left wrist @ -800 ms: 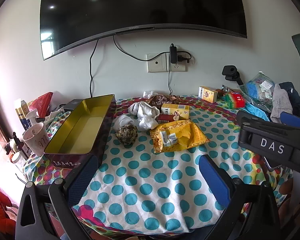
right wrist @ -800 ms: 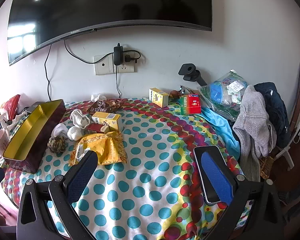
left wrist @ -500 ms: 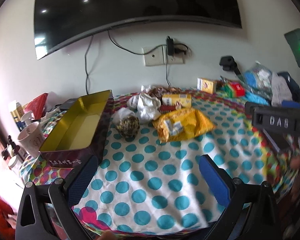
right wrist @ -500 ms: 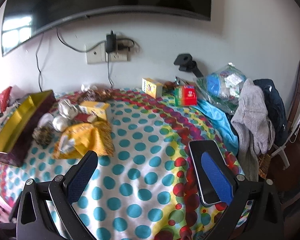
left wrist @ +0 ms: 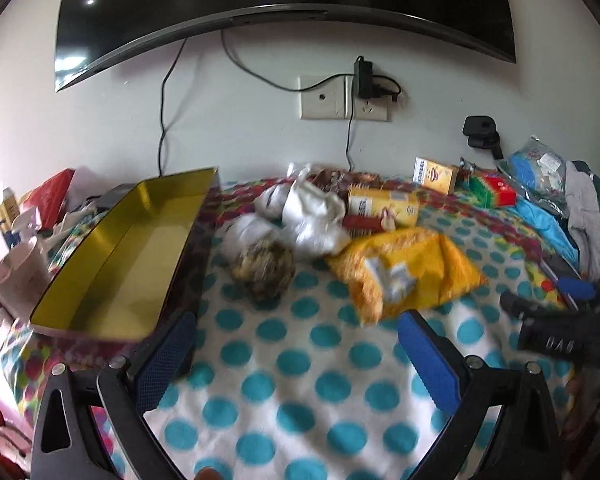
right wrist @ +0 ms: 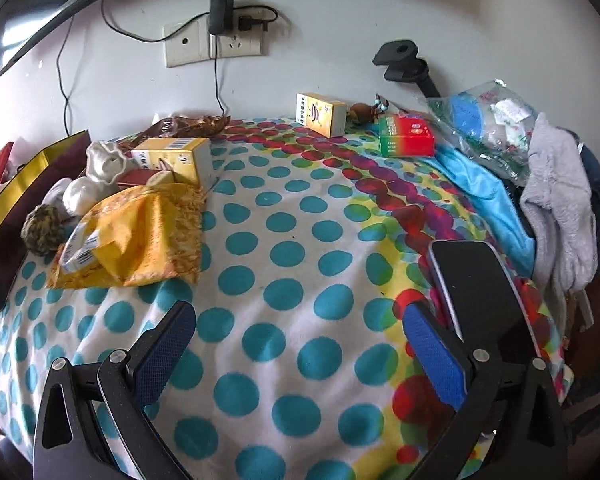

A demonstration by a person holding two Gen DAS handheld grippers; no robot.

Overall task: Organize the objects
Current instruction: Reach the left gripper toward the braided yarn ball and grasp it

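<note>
An open gold-lined tin box [left wrist: 116,256] stands at the left of the dotted tablecloth [left wrist: 300,360]. Beside it lie a brown speckled ball [left wrist: 265,270], white socks [left wrist: 312,216], a yellow snack bag [left wrist: 404,276] and a yellow carton [left wrist: 380,210]. My left gripper [left wrist: 296,356] is open and empty, just in front of the box and ball. My right gripper [right wrist: 296,352] is open and empty over the cloth; the yellow bag [right wrist: 136,236] lies ahead to its left and a black phone [right wrist: 480,284] lies by its right finger.
A small yellow box [right wrist: 320,114] and a red-green box [right wrist: 406,136] sit near the wall. Clothes [right wrist: 556,204] and a plastic bag [right wrist: 488,124] pile up at the right. Mugs [left wrist: 16,280] stand left of the tin. A socket with a charger [right wrist: 220,16] is on the wall.
Both grippers have moved forward and lower toward the table; the objects now look larger and nearer. Both stay open and empty.
</note>
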